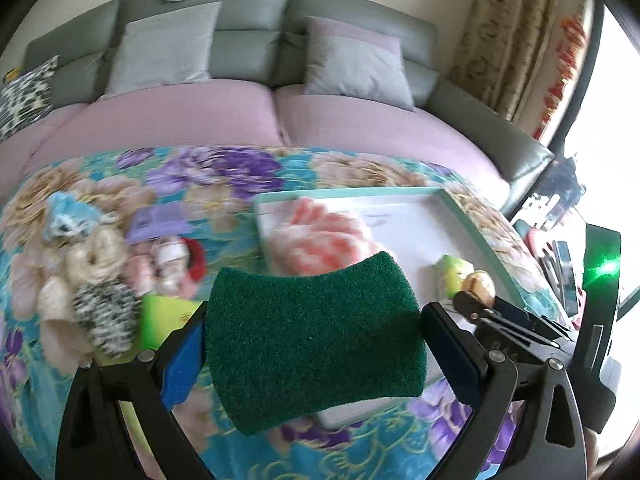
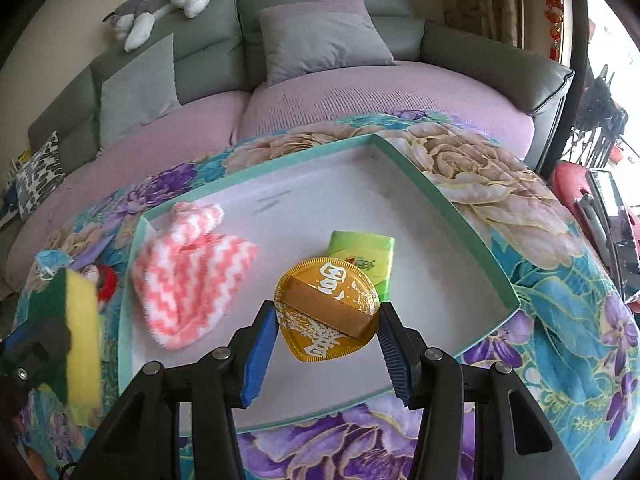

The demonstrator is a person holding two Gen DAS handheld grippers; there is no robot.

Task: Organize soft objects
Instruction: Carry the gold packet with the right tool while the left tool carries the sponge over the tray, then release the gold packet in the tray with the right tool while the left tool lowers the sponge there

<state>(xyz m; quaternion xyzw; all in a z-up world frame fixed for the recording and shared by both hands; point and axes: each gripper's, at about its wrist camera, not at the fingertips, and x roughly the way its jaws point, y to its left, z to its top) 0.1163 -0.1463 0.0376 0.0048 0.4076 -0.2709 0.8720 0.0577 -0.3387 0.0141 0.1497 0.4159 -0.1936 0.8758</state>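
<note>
My left gripper (image 1: 312, 344) is shut on a green-and-yellow scrubbing sponge (image 1: 316, 340) and holds it above the blanket, beside the tray's left edge; the sponge also shows in the right wrist view (image 2: 78, 332). My right gripper (image 2: 326, 340) is shut on a gold round packet (image 2: 328, 312) over the white tray with a teal rim (image 2: 440, 196). A pink-and-white zigzag cloth (image 2: 188, 272) and a green packet (image 2: 362, 254) lie in the tray. Several soft toys and scrunchies (image 1: 96, 276) lie on the blanket left of the tray.
A floral blanket (image 2: 520, 216) covers the surface under the tray. Behind it stands a grey sofa with a lilac cover (image 2: 360, 92), cushions and a plush husky (image 2: 160, 0). A purple card (image 1: 160, 222) lies near the toys. Dark objects stand at the right (image 2: 612, 216).
</note>
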